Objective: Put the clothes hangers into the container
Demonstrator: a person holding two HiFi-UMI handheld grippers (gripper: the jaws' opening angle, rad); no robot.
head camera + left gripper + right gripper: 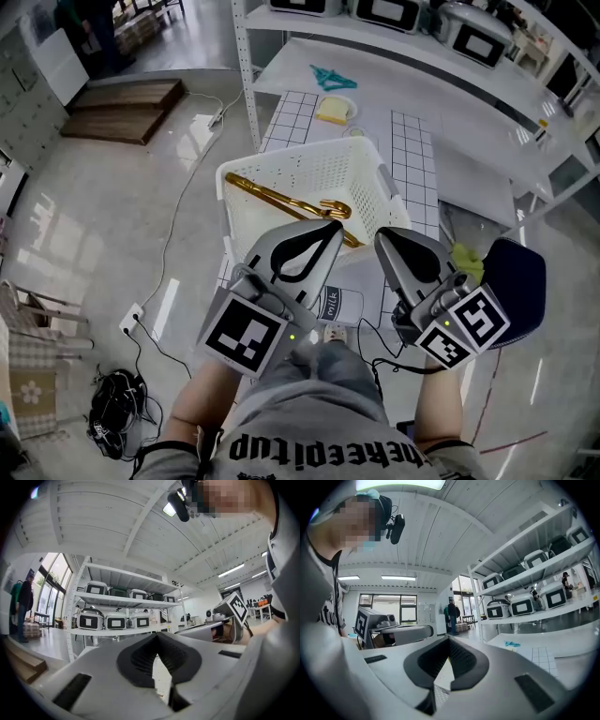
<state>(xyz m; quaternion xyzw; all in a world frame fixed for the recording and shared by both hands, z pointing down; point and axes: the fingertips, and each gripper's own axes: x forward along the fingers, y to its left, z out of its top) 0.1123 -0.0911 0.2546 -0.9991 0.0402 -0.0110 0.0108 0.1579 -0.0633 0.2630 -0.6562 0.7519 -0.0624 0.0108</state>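
Beyond the white basket (309,171), what looked like a teal hanger (330,77) lay on the far surface (441,94), straight ahead and well apart from both grippers. Gold hangers (291,202) lay slantwise inside the basket. The jaws of the left gripper (331,226) and right gripper (382,236) were closed on nothing, and neither was plainly nearer.

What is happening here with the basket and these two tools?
A person holds one tool in each hand close to a white perforated basket. Gold clothes hangers lie inside the basket. The left tongs and the right tongs are both shut and hold nothing.
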